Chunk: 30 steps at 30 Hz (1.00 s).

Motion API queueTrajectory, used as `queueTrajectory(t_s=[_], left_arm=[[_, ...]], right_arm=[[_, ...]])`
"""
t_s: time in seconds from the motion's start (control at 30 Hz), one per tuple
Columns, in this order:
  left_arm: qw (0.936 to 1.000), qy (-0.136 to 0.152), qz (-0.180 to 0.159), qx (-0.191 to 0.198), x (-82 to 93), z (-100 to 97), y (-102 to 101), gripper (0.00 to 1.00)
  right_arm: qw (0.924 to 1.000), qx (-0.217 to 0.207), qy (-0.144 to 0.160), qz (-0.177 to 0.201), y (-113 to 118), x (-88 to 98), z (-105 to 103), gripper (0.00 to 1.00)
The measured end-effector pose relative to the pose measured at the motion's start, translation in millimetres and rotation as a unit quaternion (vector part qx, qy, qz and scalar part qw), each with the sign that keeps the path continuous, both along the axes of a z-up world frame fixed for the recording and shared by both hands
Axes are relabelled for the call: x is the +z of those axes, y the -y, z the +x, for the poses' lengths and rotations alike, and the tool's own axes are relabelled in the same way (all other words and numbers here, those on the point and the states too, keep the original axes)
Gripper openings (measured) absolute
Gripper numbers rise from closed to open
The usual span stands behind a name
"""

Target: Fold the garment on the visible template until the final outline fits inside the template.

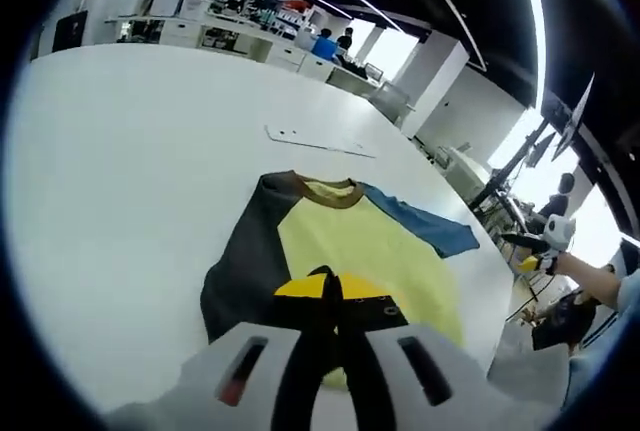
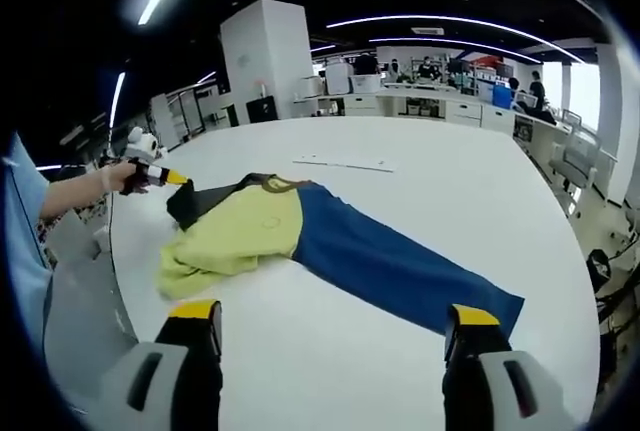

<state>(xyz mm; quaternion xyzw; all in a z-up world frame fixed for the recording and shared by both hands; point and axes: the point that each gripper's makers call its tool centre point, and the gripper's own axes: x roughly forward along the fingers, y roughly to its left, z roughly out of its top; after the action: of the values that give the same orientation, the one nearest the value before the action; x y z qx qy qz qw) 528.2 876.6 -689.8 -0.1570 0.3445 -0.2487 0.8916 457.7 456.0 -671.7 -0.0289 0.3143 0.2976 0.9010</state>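
The left hand-held gripper point(image 1: 325, 286) has its jaws pinched together over the yellow-and-blue garment point(image 2: 300, 236) lying crumpled on the white bench point(image 2: 450, 201), while the right hand-held gripper point(image 2: 330, 336) hangs wide open, and smoothing the long blue sleeve point(image 2: 400, 266) flat first looks wisest.

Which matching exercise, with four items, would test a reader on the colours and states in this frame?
Column 1:
1. left gripper
2. right gripper
3. long sleeve
4. collar

Column 2:
A. blue, stretched out flat on the white table
B. open, nothing between its jaws
C. brown
D. shut over the yellow garment

Pairs: 1-D, 2-B, 3-A, 4-C
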Motion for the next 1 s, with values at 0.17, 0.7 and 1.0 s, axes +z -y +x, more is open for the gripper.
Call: queueTrajectory(t_s=[0.17,0.7,1.0], left_arm=[[0.9998,-0.018,0.011,-0.003,-18.4,5.5,-0.6,0.00],[0.9988,-0.038,0.029,0.002,-41.5,3.0,-10.7,0.00],[0.9986,0.006,0.036,-0.039,-28.4,-4.3,-4.3,0.18]], right_arm=[[0.9999,-0.009,-0.004,0.002,4.7,-4.1,-2.5,0.93],[0.9998,-0.015,-0.008,0.006,3.6,-6.9,-7.2,0.93],[0.9999,-0.011,-0.010,0.008,-0.7,-6.1,-8.4,0.92]])
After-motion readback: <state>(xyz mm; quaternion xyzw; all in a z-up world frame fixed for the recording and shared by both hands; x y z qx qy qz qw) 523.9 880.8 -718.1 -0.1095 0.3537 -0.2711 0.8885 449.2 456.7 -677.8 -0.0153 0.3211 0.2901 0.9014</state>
